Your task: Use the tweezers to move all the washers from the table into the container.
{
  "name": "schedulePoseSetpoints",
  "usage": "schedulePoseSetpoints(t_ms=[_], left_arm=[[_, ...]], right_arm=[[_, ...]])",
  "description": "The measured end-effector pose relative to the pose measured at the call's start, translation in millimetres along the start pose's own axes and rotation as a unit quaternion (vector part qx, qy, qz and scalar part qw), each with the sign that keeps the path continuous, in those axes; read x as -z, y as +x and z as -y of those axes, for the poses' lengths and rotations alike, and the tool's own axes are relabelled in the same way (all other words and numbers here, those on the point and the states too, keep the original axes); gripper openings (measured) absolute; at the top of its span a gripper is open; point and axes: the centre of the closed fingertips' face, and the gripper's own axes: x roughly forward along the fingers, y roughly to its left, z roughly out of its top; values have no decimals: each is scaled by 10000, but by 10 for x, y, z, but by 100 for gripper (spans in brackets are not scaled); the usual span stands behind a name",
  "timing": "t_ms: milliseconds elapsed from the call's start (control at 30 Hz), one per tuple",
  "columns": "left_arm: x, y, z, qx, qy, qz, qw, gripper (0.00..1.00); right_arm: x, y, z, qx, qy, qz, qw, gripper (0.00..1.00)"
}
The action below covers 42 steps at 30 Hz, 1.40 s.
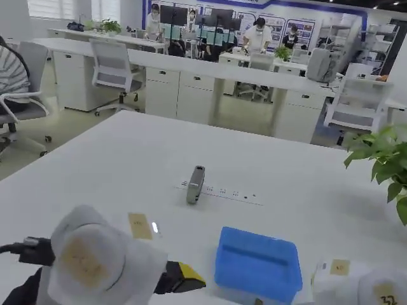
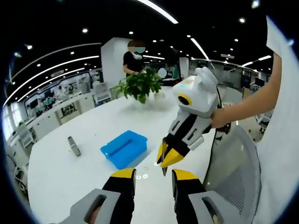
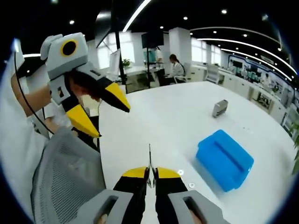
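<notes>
The right tongs [image 3: 150,175] are closed on the tweezers [image 3: 150,161], whose points stick forward over the counter [image 3: 177,126]. The left tongs [image 2: 155,175] are held open, with nothing gripped. Washers [image 3: 180,172] lie on the counter just beside the blue container [image 3: 224,158]. The tweezer points should be lowered onto one washer's rim, pinched gently so it is not flicked away, then carried over the container wall. A grey block [image 1: 195,184] and a potted plant [image 2: 140,86] stand well apart. The left tongs hang near the path and are best held aside.
</notes>
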Motion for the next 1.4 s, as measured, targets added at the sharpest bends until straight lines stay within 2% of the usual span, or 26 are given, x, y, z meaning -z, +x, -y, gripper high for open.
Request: schedulePoseSetpoints(t_ms=[133,200,300,333,367,467,600,800,867,900,967,1100,1133,1267,1333,1400], left_arm=[[132,-95,-42,-357,-389,92,9986,42],[182,-144,-118,-775,-612,247,9948,51],[238,-212,-178,-1202,-724,439,9891,57],[253,-242,-214,-1381,-789,529,9859,60],[268,-255,-229,-1452,-818,544,9845,64],[332,-294,-309,-1773,-978,644,9772,77],[477,-263,-349,-2037,-1033,542,9721,91],[636,-186,-336,-2224,-1156,444,9671,96],[650,-177,-353,-2337,-1131,479,9645,99],[692,-192,-398,-2515,-1081,388,9610,99],[737,-172,-418,-2550,-1090,302,9603,99],[768,-152,-444,-2539,-1234,288,9589,99],[776,-138,-438,-2537,-1202,286,9594,99],[846,-91,-415,-2502,-1041,77,9625,99],[881,-54,-388,-2403,-1031,-25,9652,99],[916,-39,-382,-2391,-962,-141,9661,99]], right_arm=[[-36,46,157,217,99,74,9997,2],[-54,62,226,313,146,131,9993,2],[-50,114,312,361,318,144,9987,2],[-41,144,347,404,346,151,9985,2],[-36,162,365,430,349,151,9983,2],[-38,231,452,516,511,220,9971,2],[-29,313,546,617,713,288,9951,3],[26,450,660,743,908,275,9927,3],[41,483,682,774,957,273,9920,3],[54,509,697,782,981,268,9917,3],[72,547,718,803,1029,263,9911,3],[87,614,769,879,1090,301,9897,3],[98,637,789,916,1064,288,9897,3],[152,694,850,989,1060,257,9891,3],[184,720,867,1018,1109,237,9883,3],[212,742,861,1025,1065,203,9888,3]])
